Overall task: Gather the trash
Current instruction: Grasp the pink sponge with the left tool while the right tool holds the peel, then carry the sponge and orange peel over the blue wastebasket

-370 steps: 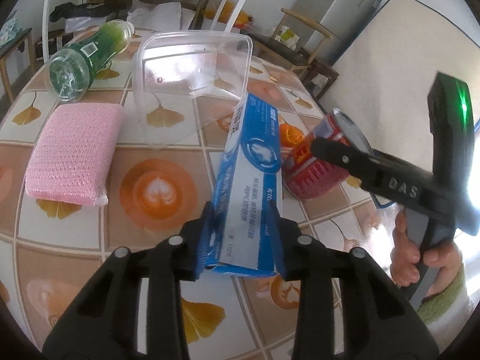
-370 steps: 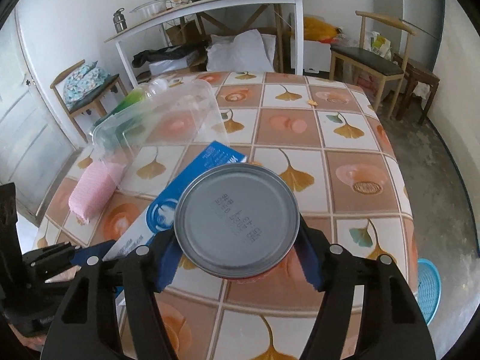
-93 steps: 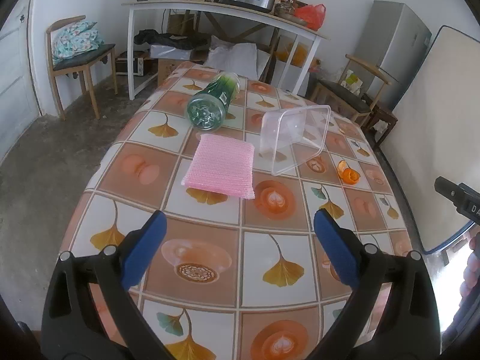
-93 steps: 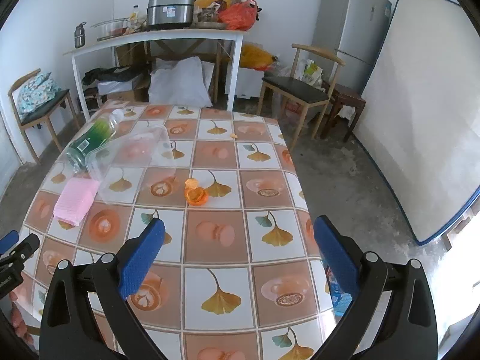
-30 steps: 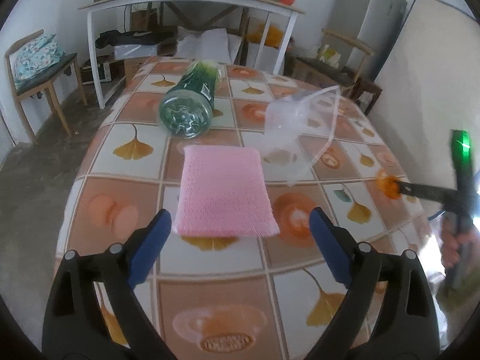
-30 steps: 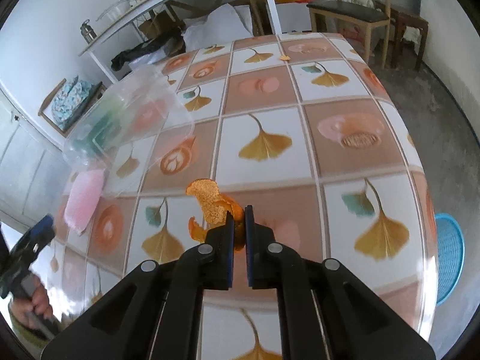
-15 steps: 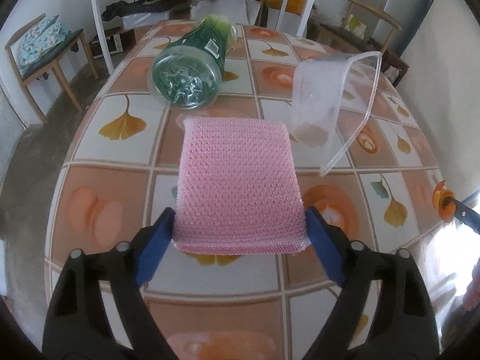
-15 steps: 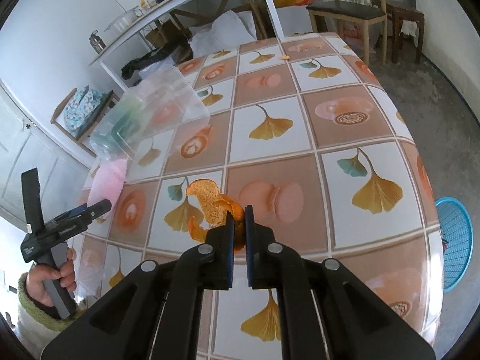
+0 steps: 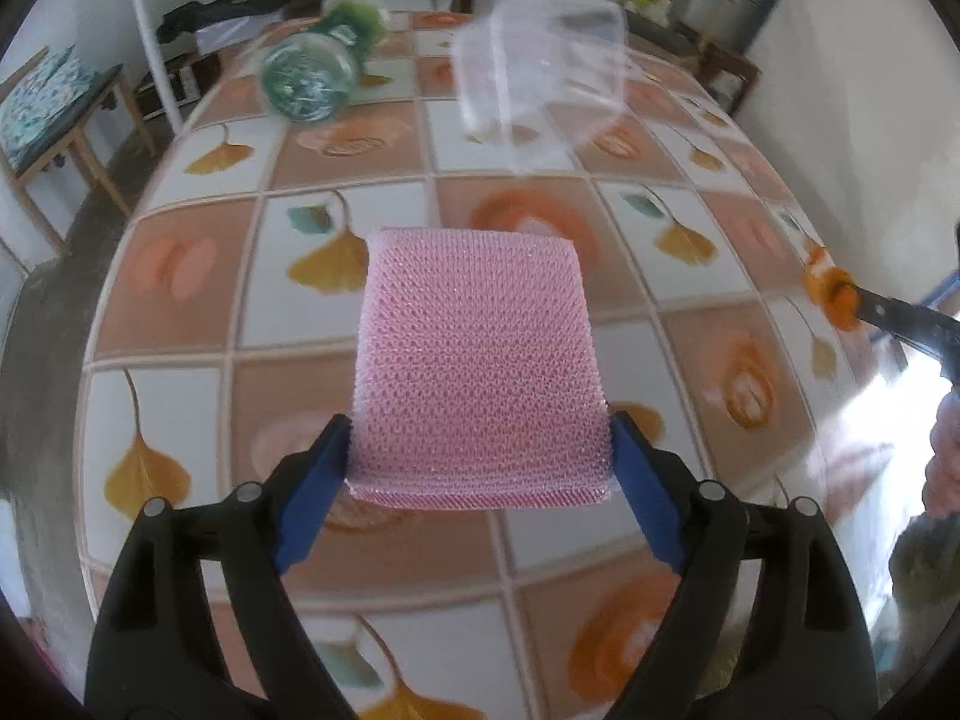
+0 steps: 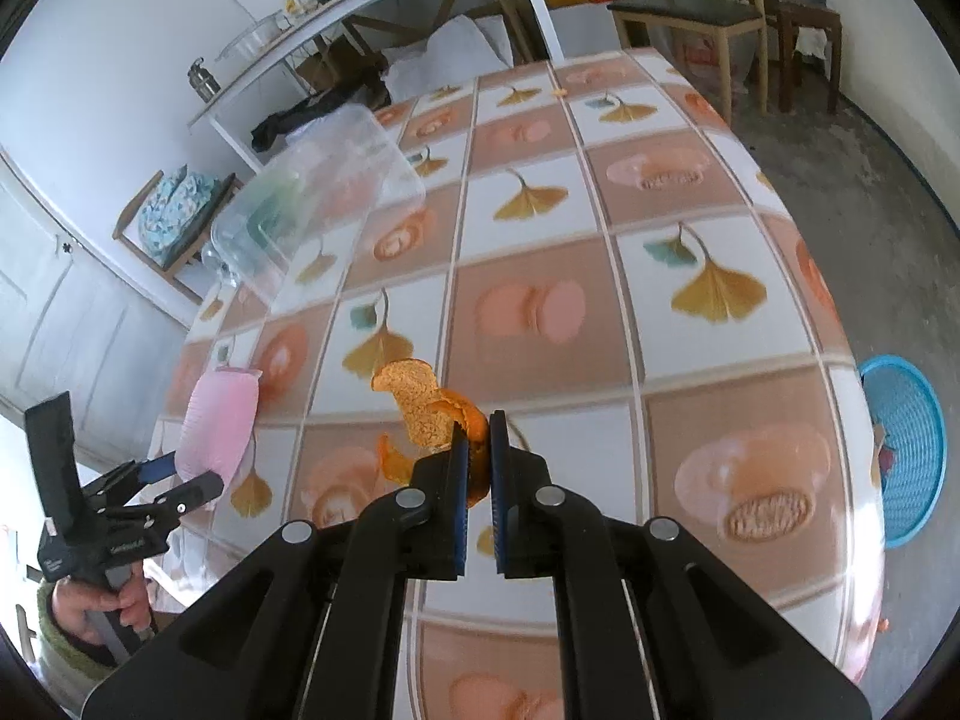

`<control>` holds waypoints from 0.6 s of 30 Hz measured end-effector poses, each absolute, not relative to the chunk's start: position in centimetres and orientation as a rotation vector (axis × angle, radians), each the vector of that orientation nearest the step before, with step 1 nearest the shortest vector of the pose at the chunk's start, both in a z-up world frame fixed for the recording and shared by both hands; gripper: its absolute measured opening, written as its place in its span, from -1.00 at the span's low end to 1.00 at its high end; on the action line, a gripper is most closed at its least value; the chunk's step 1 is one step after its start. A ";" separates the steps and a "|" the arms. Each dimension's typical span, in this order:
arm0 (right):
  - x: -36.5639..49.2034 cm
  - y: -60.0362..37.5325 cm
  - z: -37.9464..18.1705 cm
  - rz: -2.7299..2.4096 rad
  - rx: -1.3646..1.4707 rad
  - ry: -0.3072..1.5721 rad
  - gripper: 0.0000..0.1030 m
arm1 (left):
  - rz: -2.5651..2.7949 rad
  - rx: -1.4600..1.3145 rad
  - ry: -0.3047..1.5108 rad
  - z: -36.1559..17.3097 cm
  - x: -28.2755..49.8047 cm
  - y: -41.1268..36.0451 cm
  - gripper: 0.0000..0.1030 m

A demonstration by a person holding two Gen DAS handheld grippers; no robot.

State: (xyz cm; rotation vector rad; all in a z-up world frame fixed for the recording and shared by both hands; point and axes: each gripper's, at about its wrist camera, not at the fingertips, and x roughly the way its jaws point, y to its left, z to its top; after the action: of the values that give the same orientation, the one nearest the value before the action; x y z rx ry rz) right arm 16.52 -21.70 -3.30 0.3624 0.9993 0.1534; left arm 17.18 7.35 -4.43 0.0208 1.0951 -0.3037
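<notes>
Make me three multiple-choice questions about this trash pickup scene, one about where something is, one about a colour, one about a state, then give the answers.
1. Where is the blue basket?
A. on the table
B. on the floor beside the table
C. on a chair

2. What colour is the sponge between the left gripper's fingers?
A. pink
B. yellow
C. green

3. How is the green bottle placed?
A. upright
B. hanging
C. lying on its side

Answers: 1 B, it sits on the bare floor past the table edge. 2 A, its mesh surface is pink. 3 C, its round base faces the left camera.
</notes>
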 end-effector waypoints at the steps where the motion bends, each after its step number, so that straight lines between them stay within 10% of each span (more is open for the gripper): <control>1: 16.3 -21.6 -3.5 0.152 0.361 1.006 -0.87 | -0.305 0.030 1.093 -4.4 17.0 7.1 0.66; 18: 16.0 -20.0 -5.0 0.131 0.323 1.050 -0.87 | -0.267 0.138 1.078 -4.9 18.5 5.0 0.54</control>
State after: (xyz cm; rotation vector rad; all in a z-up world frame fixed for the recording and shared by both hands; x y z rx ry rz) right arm 16.01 -19.95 -5.00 0.3233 1.0501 0.1307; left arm 18.51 5.00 -4.93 0.1380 1.0783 -0.2668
